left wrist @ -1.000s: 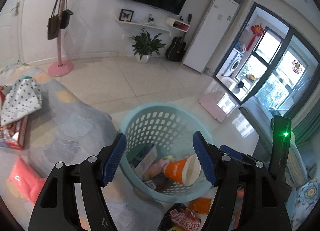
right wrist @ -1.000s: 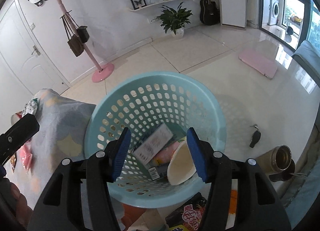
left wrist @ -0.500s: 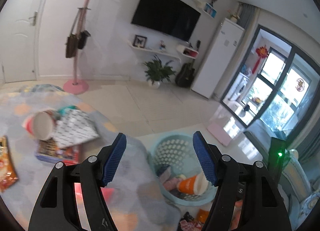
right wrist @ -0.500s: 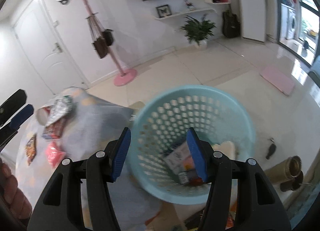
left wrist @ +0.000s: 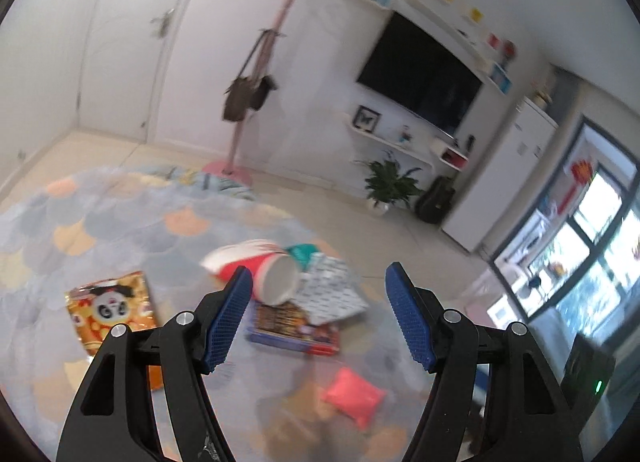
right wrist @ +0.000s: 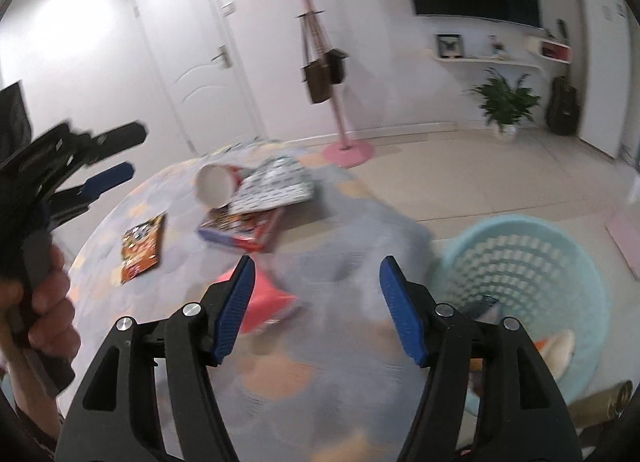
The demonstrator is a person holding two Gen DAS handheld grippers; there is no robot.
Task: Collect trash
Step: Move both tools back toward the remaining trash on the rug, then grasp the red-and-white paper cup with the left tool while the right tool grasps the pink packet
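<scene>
1. The job looks partly done, as I judge it: the light blue basket (right wrist: pixel 532 286) on the floor just off the right edge of the desk (right wrist: pixel 320 362) already has some trash in it, while several pieces are not yet collected from the desk's patterned cloth.
2. In the basket, the right wrist view shows a pale cup (right wrist: pixel 558 352) lying low against the near wall and some darker wrappers beside it; blur hides what else is inside.
3. Left on the desk, toward its far edge: a red paper cup (left wrist: pixel 260 274) tipped on its side with its mouth open, touching a dotted white wrapper (left wrist: pixel 332 290), and both resting on a flat colourful box (left wrist: pixel 296 328).
4. Near the desk's left edge lies a golden panda snack bag (left wrist: pixel 110 306), well apart from that pile.
5. Closer to the near edge sits a small pink packet (left wrist: pixel 354 396), by itself.
6. The left tool (left wrist: pixel 318 318) is spread wide with nothing between its blue pads, pointed toward the cup-and-box pile.
7. The right tool (right wrist: pixel 316 310) is likewise wide apart and empty, hovering above the desk with the pink packet (right wrist: pixel 264 302) just beside its left pad.
8. My judgement is that five items remain, so the work is roughly halfway; the pink packet seems the handiest for the right tool, the cup for the left.
</scene>
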